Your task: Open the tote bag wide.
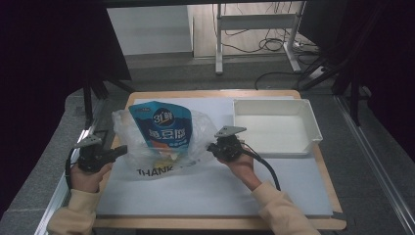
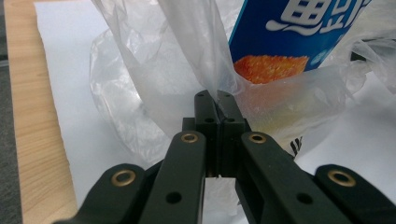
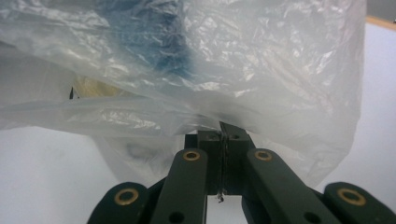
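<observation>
A clear plastic bag (image 1: 195, 127) printed "THANK" stands on the white mat, holding a blue snack packet (image 1: 164, 125) upright with yellowish items below it. My left gripper (image 1: 122, 149) is shut on the bag's left edge; in the left gripper view its jaws pinch a fold of the plastic bag (image 2: 154, 79) beside the blue snack packet (image 2: 299, 28). My right gripper (image 1: 210, 147) is shut on the bag's right edge, and the right gripper view has the plastic bag (image 3: 261, 60) draped over the closed jaws of my right gripper (image 3: 223, 128). The left gripper (image 2: 217, 100) tips meet tightly.
A white rectangular tray (image 1: 313, 125) sits at the back right of the table. The white mat (image 1: 215, 191) covers most of the wooden tabletop (image 1: 215, 93). Cables and a desk frame stand on the floor beyond.
</observation>
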Available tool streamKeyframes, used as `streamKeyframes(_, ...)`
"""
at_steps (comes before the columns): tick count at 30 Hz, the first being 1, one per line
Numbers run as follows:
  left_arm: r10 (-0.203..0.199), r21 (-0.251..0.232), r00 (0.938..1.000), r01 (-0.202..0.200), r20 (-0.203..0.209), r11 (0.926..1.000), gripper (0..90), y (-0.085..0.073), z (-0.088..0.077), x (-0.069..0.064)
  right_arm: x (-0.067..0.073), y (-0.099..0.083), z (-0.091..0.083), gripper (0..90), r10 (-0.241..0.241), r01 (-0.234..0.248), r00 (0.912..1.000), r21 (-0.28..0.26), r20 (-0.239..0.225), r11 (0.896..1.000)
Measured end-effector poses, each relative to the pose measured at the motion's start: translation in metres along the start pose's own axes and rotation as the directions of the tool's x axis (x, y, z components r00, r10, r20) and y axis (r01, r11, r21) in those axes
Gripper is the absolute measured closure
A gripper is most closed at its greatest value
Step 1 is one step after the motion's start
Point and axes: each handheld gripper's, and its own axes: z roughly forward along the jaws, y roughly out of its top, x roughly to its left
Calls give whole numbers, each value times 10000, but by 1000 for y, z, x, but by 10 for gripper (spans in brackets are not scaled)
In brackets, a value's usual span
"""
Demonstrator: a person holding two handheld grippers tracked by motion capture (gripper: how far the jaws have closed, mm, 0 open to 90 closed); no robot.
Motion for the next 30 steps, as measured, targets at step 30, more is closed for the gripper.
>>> streamKeyframes(30,-246,1578,9996,269,-161,9871,900,-38,43,10,-2,-33,27,876,12,-29,9999,1582,107,9874)
